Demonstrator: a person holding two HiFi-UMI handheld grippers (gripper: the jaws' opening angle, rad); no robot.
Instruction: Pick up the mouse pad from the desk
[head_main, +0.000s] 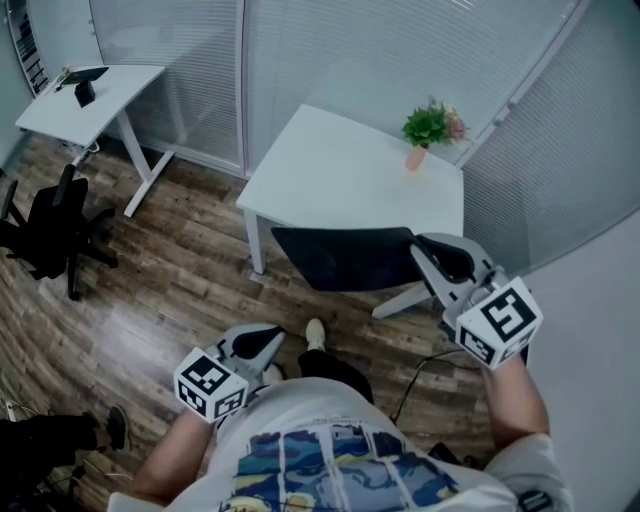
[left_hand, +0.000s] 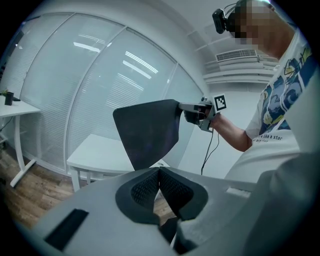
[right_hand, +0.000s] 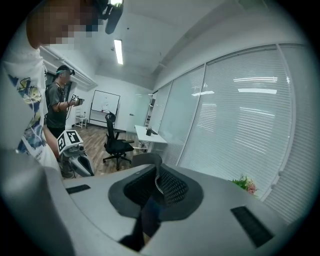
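Note:
The dark mouse pad hangs in the air in front of the near edge of the white desk. My right gripper is shut on its right edge. In the left gripper view the mouse pad droops from the right gripper above the desk. In the right gripper view the pad's edge runs between the pads of the right gripper. My left gripper is low at the left, away from the pad, shut with nothing in it.
A potted plant stands at the desk's far right corner. A second white desk and a black office chair are at the left. Glass walls with blinds close the back. Another person stands far off.

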